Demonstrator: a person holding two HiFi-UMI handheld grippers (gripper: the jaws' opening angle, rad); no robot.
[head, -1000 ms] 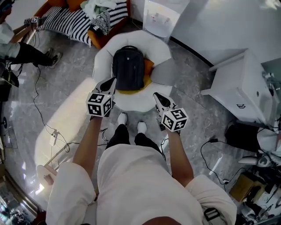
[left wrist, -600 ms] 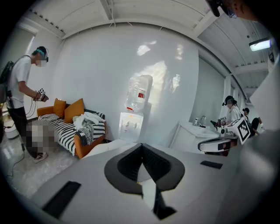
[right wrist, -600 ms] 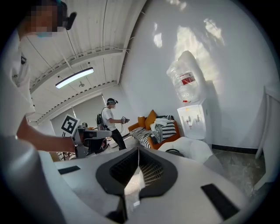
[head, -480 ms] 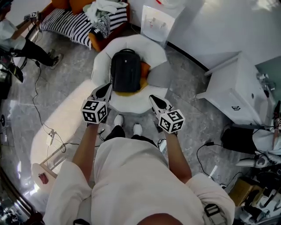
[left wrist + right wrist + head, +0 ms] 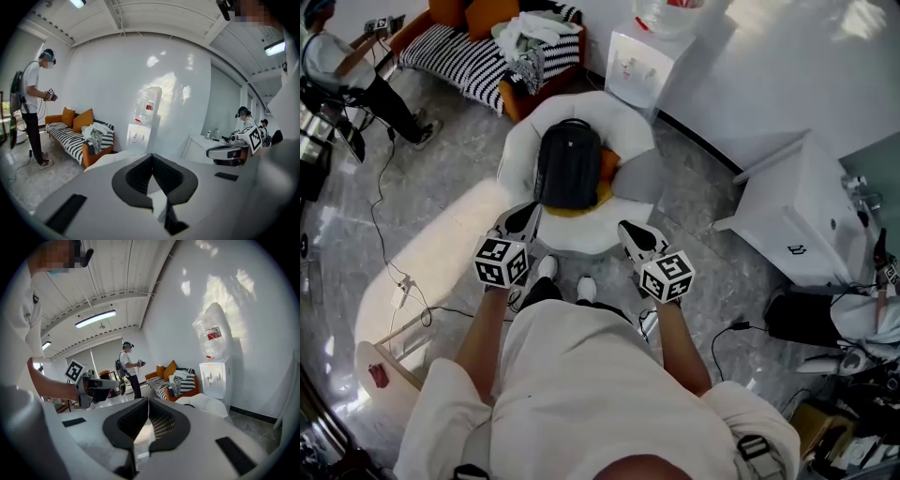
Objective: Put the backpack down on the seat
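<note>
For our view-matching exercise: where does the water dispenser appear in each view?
Head view: water dispenser, top centre, against the wall.
Left gripper view: water dispenser, centre, against the wall.
Right gripper view: water dispenser, right of centre.
Shared landmark: striped sofa, beside it in all three.

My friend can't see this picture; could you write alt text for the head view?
A black backpack lies on a round white seat. The standing person's left claw and right claw, both shut and empty, point toward it.
</note>
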